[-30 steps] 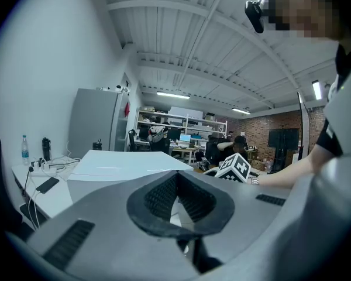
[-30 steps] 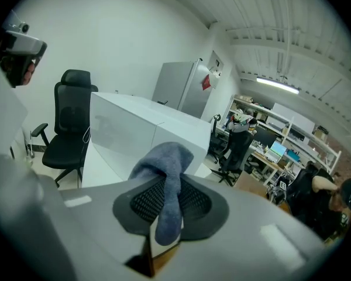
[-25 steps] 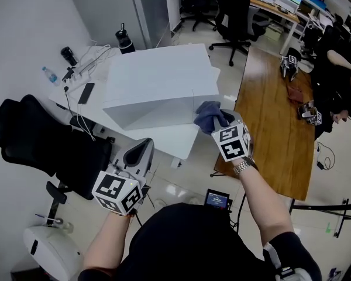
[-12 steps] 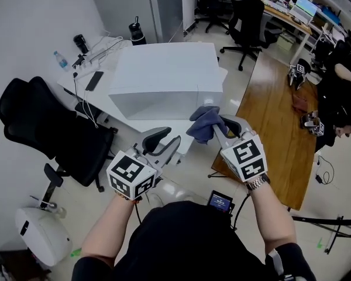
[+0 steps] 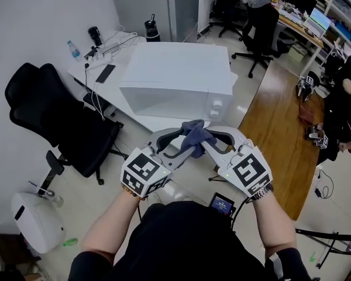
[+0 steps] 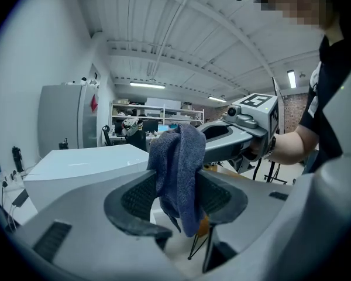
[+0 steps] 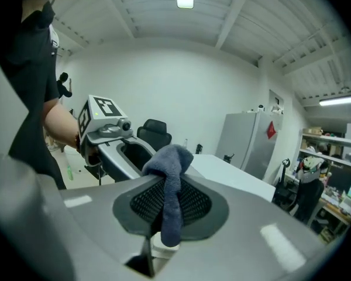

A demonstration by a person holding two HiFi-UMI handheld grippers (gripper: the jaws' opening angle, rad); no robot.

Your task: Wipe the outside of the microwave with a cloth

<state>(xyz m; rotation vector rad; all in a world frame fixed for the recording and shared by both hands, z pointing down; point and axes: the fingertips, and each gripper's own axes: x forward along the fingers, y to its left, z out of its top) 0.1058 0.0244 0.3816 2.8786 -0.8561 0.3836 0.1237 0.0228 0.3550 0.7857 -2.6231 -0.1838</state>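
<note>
The right hand-held gripper [image 5: 212,140] pinches the soft blue-grey cloth [image 5: 194,137] tight, low in the middle of the head view. The left hand-held gripper [image 5: 175,143] has just been opening its jaws wide around the hanging cloth, probably to take it over. The big white box-shaped microwave [image 5: 181,81] sits higher up on the white desk [image 5: 149,120], apart from the cloth.

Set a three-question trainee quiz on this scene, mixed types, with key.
1. True or false: the blue-grey fabric cloth lies on the white box-shaped microwave.
2. Which gripper clamps the cloth? A) left B) right C) neither
3. Fill in: left of the microwave in the head view stands a black office ____.
Key: 1 false, it hangs between the grippers. 2 B: the right gripper is shut on it; the left gripper's jaws have just been opening, cloth loose between them. 3 chair.
</note>
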